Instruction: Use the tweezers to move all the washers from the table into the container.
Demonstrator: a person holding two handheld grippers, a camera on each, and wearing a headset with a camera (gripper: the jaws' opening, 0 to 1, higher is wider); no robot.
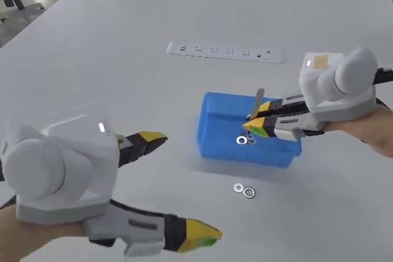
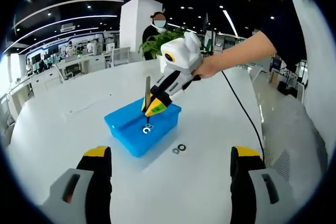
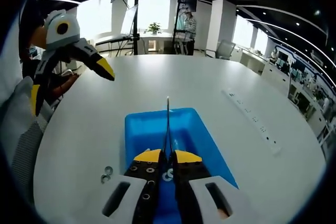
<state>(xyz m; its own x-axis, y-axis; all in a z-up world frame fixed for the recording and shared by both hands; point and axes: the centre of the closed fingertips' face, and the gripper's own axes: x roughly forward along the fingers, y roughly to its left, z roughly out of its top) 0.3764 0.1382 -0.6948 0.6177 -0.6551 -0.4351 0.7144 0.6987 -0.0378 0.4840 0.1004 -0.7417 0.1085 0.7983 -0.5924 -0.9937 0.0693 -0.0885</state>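
Two washers [image 1: 249, 192] lie almost touching on the white counter [image 1: 123, 59], just beside the near wall of the blue container [image 1: 245, 153]. Another washer [image 1: 241, 140] lies inside on the container's floor; a second may sit just right of it, but the gripper above blurs into that spot and it cannot be made out. The tweezers [image 1: 258, 98] stand steeply over the container, pinched between the pressed-together jaws of the right gripper [image 1: 258, 121]. Their upper end rises clear above the jaws, while their tips are hidden behind the jaws in the head view, so whether they touch or carry a washer cannot be told. In the right gripper view the tweezers show as a thin line running forward over the container. The left gripper [image 1: 190, 185] hangs at the near left with its jaws spread wide, well apart from the container. A white power strip [image 1: 225, 51] lies at the far side of the counter.
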